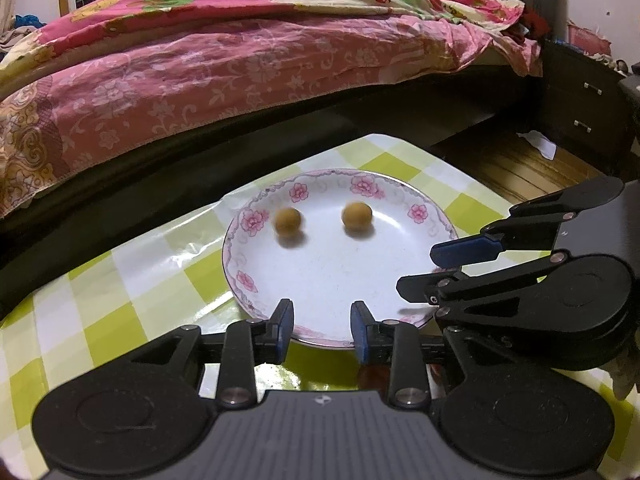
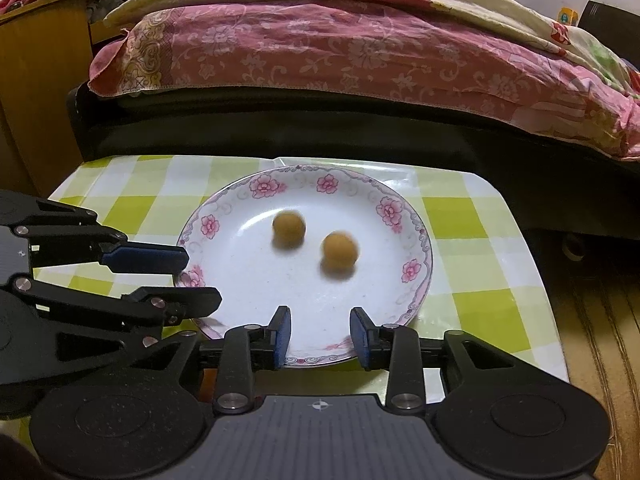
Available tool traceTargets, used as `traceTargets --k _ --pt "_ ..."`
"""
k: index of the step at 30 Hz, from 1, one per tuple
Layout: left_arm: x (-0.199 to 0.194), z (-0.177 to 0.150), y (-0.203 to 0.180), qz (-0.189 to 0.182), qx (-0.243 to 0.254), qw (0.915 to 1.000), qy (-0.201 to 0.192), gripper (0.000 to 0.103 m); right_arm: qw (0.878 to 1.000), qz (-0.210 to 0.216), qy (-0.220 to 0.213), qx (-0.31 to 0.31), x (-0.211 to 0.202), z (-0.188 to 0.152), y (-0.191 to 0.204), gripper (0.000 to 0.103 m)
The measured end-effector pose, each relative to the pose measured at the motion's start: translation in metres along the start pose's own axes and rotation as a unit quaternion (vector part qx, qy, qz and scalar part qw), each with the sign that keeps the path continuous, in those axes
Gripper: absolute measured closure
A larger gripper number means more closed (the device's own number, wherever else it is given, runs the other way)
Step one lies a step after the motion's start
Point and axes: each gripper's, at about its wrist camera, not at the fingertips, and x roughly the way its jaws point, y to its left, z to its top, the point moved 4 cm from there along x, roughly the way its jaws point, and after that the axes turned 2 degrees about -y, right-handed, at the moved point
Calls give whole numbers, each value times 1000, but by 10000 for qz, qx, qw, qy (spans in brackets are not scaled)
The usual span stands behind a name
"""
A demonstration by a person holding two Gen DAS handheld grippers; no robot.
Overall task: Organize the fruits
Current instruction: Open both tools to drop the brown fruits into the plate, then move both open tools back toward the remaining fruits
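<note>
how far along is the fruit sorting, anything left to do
Looks nearly done: two small round tan fruits sit apart on the white floral-rimmed plate, both blurred, perhaps rolling. Nothing is in hand: left hand-held gripper and right hand-held gripper are open and empty. No other fruit shows on the green checked tablecloth.

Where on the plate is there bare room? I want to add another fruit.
The plate is bare in its near half, between the two round fruits and both open grippers. The far middle, around the fruits, is crowded.
</note>
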Motion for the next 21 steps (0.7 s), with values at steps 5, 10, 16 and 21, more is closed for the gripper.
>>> traceTargets --k 5,10,16,21 --pt "-7 2 1 3 0 10000 -71 64 10000 -33 -37 -18 -3 0 1 72" --pt "-12 2 1 5 -21 9999 -113 64 9999 -33 -91 -37 -7 1 1 72" --pt "-18 1 1 -10 -20 9999 -147 64 9999 -15 -117 -46 -11 1 4 72" --pt "-21 1 1 -5 -25 9999 -164 64 9999 -27 -128 -56 -13 1 7 71"
